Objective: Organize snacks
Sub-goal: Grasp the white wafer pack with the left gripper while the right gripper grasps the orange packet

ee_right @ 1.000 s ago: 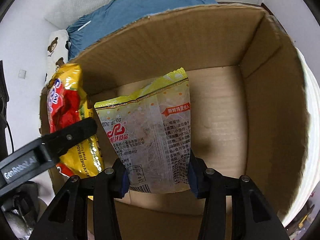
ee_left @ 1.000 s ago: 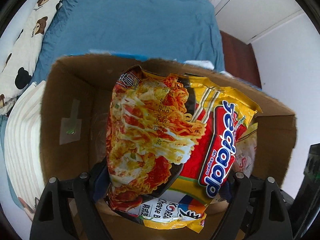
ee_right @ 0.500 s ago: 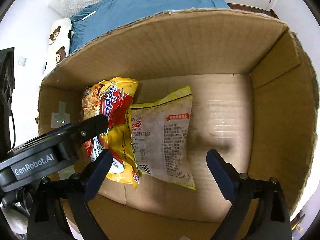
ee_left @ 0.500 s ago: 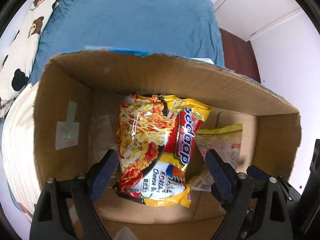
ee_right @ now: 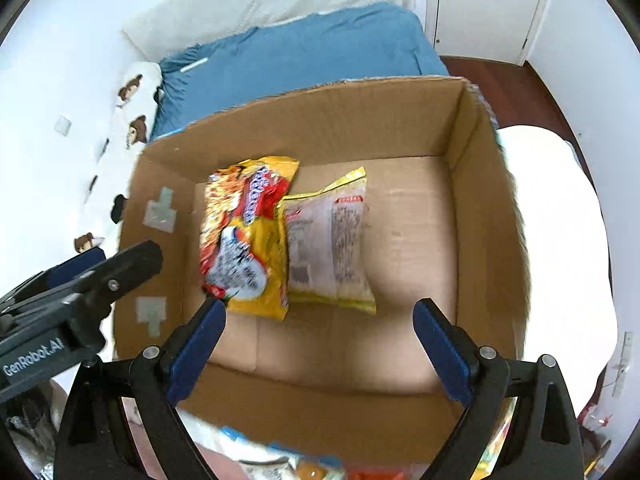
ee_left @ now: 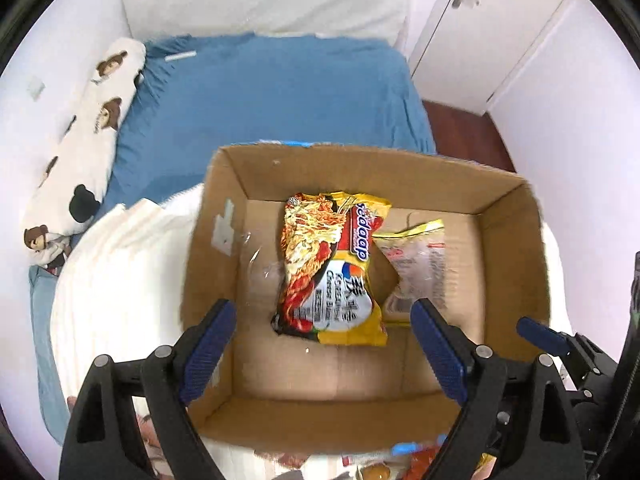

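The left hand-held gripper (ee_left: pixel 323 342) is spread wide and grips nothing; the right hand-held gripper (ee_right: pixel 320 340) likewise gapes empty, seemingly just beside it.

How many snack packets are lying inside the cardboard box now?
2. A red-and-yellow noodle packet lies left of centre on the brown cardboard box floor; a pale clear-fronted packet lies beside it, edges overlapping. None seems hidden.

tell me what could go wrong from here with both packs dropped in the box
1. The cardboard box sits on soft bedding, so pressing its rim could tip it.
2. The red-yellow noodle pack overlaps the pale pack; more packs may pile unevenly.
3. Both grippers, left and right, hang open close together and could collide reaching for the remaining snacks.
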The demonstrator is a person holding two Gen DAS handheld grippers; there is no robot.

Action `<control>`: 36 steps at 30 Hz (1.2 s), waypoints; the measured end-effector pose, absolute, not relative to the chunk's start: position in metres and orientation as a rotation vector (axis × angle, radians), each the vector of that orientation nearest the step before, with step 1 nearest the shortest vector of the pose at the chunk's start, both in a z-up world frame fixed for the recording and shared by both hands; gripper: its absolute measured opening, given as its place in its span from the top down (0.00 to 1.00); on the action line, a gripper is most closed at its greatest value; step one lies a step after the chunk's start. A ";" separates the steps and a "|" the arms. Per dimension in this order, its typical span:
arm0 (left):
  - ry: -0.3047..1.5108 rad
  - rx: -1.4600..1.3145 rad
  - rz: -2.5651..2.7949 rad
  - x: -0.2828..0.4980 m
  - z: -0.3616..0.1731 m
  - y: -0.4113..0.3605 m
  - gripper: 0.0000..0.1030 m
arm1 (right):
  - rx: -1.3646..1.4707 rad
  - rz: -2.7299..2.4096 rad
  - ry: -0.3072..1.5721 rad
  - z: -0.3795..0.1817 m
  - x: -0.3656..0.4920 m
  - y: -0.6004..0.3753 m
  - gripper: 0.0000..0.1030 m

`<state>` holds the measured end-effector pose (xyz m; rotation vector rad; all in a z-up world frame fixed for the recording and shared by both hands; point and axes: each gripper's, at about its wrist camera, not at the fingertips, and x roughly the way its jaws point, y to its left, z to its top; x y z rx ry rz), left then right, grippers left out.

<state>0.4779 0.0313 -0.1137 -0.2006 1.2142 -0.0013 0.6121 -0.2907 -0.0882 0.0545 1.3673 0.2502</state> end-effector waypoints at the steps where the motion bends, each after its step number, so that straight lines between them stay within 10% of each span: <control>1: 1.192 -0.203 0.002 0.471 -0.104 0.033 0.13 | 0.063 0.252 1.357 -0.080 0.603 -0.295 0.06; 10: 1.083 -0.240 0.022 0.369 -0.075 0.049 0.13 | 0.132 0.280 1.266 -0.025 0.516 -0.325 0.06; 32: 1.659 -0.517 0.095 0.272 -0.332 0.000 0.13 | 0.086 0.154 1.491 -0.165 0.411 -0.393 0.06; 36: 1.603 -0.388 0.101 0.266 -0.328 -0.012 0.31 | 0.057 0.155 1.514 -0.181 0.420 -0.387 0.06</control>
